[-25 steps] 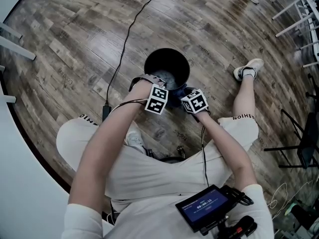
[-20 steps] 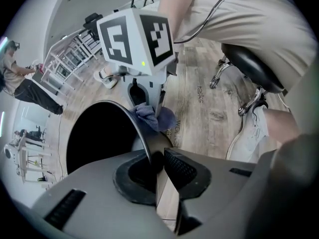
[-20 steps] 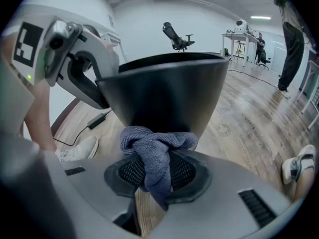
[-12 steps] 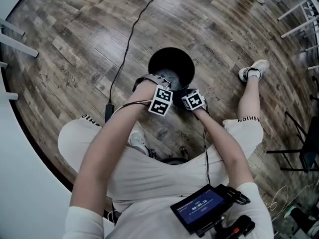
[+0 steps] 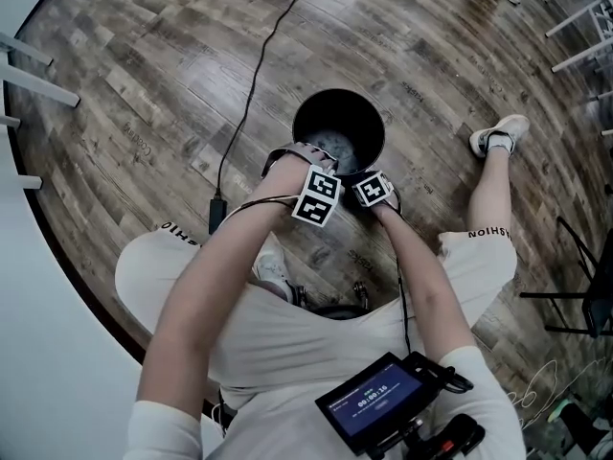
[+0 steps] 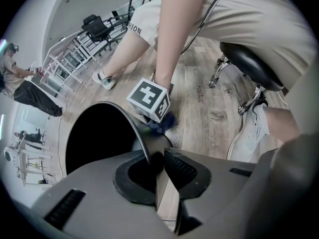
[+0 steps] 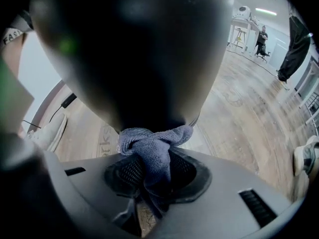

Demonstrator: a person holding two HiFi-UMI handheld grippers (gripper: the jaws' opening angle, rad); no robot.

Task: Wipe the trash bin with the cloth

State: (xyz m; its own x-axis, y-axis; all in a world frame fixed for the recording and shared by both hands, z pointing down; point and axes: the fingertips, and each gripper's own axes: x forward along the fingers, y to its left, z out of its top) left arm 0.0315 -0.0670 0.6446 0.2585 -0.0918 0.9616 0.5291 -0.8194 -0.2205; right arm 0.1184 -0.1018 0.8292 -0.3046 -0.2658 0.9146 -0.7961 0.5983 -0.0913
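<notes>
Cloth (image 7: 152, 148), pinched tight in my right gripper (image 7: 152, 172), presses on the trash bin's (image 5: 330, 113) outer wall while my left gripper (image 6: 158, 171) clamps its rim, so a hard push could tip the bin or slip that thin rim free.

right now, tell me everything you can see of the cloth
The cloth is a blue-grey rag that looks like fuzzy microfibre, bunched into a knot-like wad. The right hand-held gripper is clamped on its middle: the wad bulges above the jaws and a tail hangs down between them. The wad appears pressed against the dark outer wall of the trash bin, below the rim. No part of it lies on the floor.
</notes>
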